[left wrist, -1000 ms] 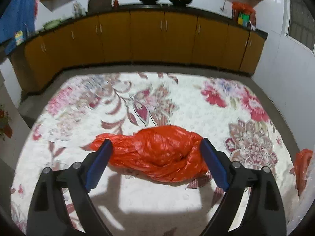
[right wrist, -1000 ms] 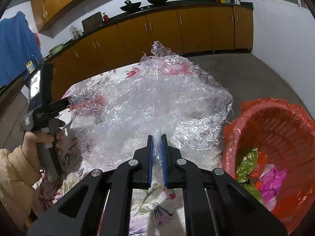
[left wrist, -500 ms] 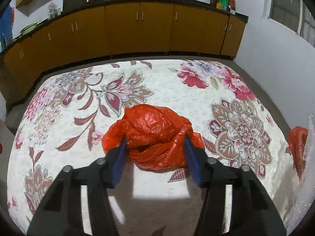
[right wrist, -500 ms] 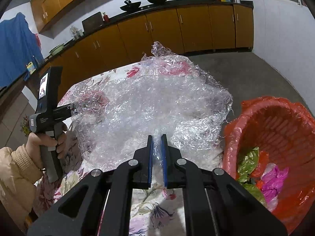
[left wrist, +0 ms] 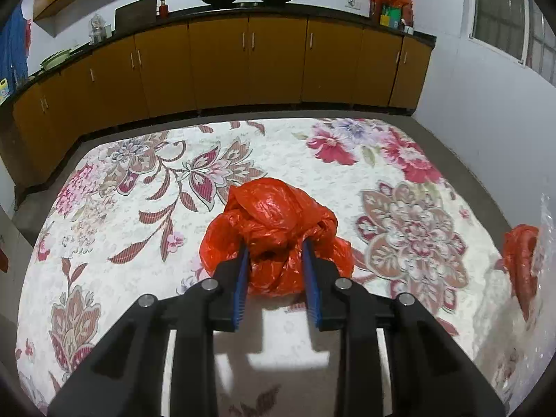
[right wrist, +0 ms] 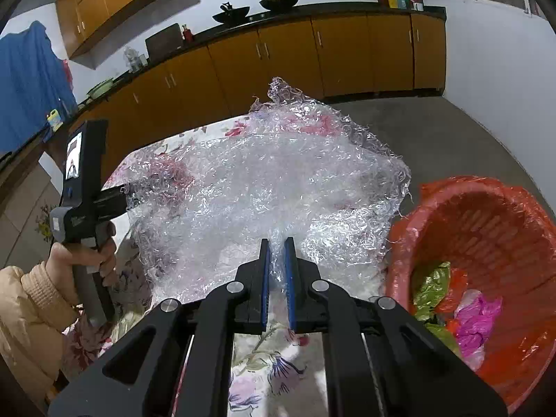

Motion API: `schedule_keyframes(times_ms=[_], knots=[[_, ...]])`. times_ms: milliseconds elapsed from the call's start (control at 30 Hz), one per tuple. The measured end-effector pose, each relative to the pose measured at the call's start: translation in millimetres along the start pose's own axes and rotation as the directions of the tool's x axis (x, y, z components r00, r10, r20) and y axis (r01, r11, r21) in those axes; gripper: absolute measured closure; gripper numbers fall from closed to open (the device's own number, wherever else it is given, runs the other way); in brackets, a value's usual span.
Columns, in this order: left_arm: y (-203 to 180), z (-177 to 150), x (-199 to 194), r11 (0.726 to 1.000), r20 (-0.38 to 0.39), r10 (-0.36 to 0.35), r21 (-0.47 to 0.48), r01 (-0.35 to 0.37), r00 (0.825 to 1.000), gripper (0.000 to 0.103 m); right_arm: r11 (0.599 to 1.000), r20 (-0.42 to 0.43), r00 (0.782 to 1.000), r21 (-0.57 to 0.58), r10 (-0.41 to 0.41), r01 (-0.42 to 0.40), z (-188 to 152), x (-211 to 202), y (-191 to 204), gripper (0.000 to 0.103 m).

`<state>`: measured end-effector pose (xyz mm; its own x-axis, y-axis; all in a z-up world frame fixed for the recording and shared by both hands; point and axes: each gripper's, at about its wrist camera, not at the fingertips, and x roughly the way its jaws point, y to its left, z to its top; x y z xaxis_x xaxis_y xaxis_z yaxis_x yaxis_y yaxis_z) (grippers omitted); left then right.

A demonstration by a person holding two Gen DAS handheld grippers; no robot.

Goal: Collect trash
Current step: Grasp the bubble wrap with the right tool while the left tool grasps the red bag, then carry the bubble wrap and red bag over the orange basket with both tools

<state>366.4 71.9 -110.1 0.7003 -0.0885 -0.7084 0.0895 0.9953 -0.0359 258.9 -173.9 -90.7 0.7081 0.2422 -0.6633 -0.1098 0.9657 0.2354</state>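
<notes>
Red plastic is what my left gripper (left wrist: 274,253) has between its blue pads: a crumpled red bag (left wrist: 274,229) that lies on the flowered tablecloth (left wrist: 139,208), near the middle of the table. The two fingers press into the bag from both sides, so I judge the grip is made, but the bag seems to rest on the cloth, not yet lifted. I take it low and at its bunched part, because thin film slips away if only a loose edge is caught. My right gripper (right wrist: 277,253) is closed on the lower edge of a large sheet of clear crinkled wrap (right wrist: 271,187), and the sheet spreads up and forward in front of the camera. I hold it beside the red basket (right wrist: 486,215), which stands at my right past the table edge and has a red liner; some green, pink and red pieces are already inside. In my opinion the wrap goes there next, and the red bag after. The wrap is wide and springy, so it may hang over the rim if I release it too early.
</notes>
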Motion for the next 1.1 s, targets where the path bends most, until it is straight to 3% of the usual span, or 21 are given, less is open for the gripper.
schedule_keyframes(times_ms=[567, 1100], knots=[[-35, -15, -100, 0.997, 0.107, -0.074, -0.006, 0.075, 0.991, 0.074, 0.998, 0.076, 0.996, 0.029, -0.052, 0.049, -8, -62, -16, 0.094], [-113, -25, -189, 0.98, 0.193, -0.196, 0.075, 0.185, 0.962, 0.074, 0.981, 0.188, 0.967, 0.118, -0.172, 0.151, -17, -144, -61, 0.094]])
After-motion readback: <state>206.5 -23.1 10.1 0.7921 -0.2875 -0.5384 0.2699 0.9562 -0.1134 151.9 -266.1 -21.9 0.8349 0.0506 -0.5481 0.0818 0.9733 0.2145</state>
